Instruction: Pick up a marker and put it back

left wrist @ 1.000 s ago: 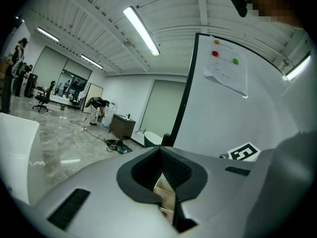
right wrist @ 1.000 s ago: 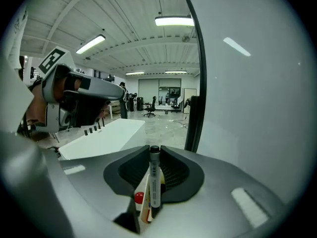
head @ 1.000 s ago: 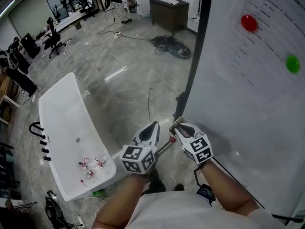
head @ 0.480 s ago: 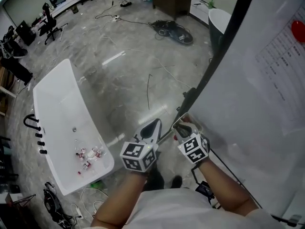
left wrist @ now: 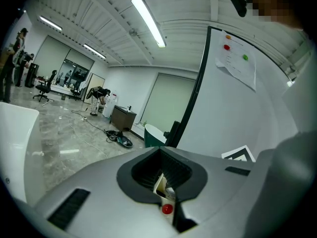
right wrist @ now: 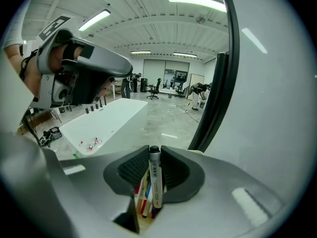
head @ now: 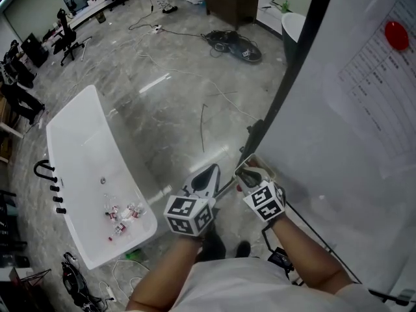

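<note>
My right gripper [head: 246,169] is at the foot of the whiteboard [head: 338,129], shut on a white marker with a black cap [right wrist: 155,176]. The marker stands upright between the jaws [right wrist: 153,155], over a cream holder with several coloured markers [right wrist: 143,196]. In the head view the holder [head: 255,166] shows only partly behind the gripper. My left gripper [head: 206,175] hovers just left of it, jaws together and holding nothing. Past its jaws [left wrist: 166,175] in the left gripper view I see the cream holder [left wrist: 160,185] and a small red tip [left wrist: 167,208].
The whiteboard's black frame post [head: 289,83] rises right beside the holder. A white bathtub [head: 78,148] with small items inside stands on the floor to the left. Cables [head: 234,44] lie farther off. A paper sheet with a red magnet [head: 395,34] hangs on the board.
The head view has shifted a little. Both grippers stay at the holder, the right one still shut on the marker.
</note>
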Demonstrator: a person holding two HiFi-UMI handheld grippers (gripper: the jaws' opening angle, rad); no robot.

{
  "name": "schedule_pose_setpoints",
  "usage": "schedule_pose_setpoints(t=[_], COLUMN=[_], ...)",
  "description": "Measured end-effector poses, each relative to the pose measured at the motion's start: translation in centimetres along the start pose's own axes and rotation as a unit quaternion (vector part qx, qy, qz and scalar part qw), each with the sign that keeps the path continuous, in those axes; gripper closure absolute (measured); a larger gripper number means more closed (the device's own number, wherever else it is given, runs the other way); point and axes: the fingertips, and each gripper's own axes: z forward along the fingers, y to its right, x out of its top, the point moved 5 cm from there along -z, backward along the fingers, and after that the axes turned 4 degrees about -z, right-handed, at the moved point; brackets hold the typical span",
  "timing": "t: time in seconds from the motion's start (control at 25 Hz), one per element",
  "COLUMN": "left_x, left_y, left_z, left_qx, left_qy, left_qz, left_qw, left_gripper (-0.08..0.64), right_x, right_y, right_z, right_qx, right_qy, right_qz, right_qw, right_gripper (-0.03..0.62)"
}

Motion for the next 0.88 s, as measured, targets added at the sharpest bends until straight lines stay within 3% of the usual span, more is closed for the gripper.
schedule_pose_setpoints(t=[0.36,0.64,0.88], left_x=[0.7,2.7,5.0], left_y=[2.2,6.7,12.7], left_z=[-2.6,-4.4,-7.0], left_qx=[0.004,-0.010,-0.021], left_qy=[0.017,0.049,0.077], left_qz=[0.010,0.035,0.080], left_qw=[0.9998,0.9981,0.9936], left_gripper=[0.558,0.558,0.558], right_x=[1.7,5.1,8.3], right_y=[-1.0,-0.7,-0.8], right_z=[-2.8,-9.6,-17.9], right_qx=[0.004,-0.003,-0.013], right_qy=[0.033,0.114,0.190], right_qz=[-0.002,0.029,0.043], right_qw=[0.999,0.993,0.981], right_gripper=[0.495,0.589,0.589])
